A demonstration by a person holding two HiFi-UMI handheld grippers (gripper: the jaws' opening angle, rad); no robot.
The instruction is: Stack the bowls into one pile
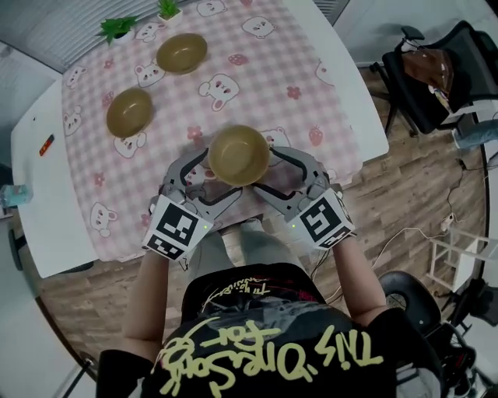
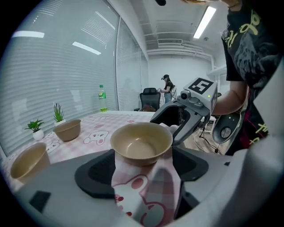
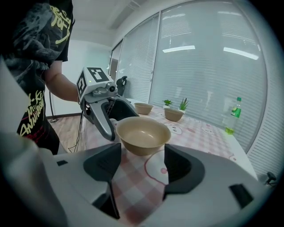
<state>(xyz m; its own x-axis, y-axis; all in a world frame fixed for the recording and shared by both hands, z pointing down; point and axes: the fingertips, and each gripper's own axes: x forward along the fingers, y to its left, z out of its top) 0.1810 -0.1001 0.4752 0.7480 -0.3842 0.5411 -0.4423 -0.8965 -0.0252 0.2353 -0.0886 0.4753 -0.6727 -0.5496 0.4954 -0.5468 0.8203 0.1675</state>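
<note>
Three tan bowls stand on a table with a pink checked cloth [image 1: 257, 70]. The nearest bowl [image 1: 238, 155] sits at the table's near edge, where the cloth hangs over. My left gripper [image 1: 208, 177] reaches in from its left and my right gripper [image 1: 274, 177] from its right. In the left gripper view this bowl [image 2: 141, 142] lies between the wide jaws at their tips, and I see no firm press on it. In the right gripper view the bowl [image 3: 143, 133] stands just past the open jaws, with gaps on both sides. The other two bowls [image 1: 129, 111] [image 1: 182, 53] stand farther back on the left.
Two small potted plants [image 1: 117, 29] [image 1: 168, 9] stand at the table's far edge. A green bottle [image 3: 231, 116] stands on the bare white tabletop. A black chair [image 1: 436, 70] and cables are on the wooden floor to the right.
</note>
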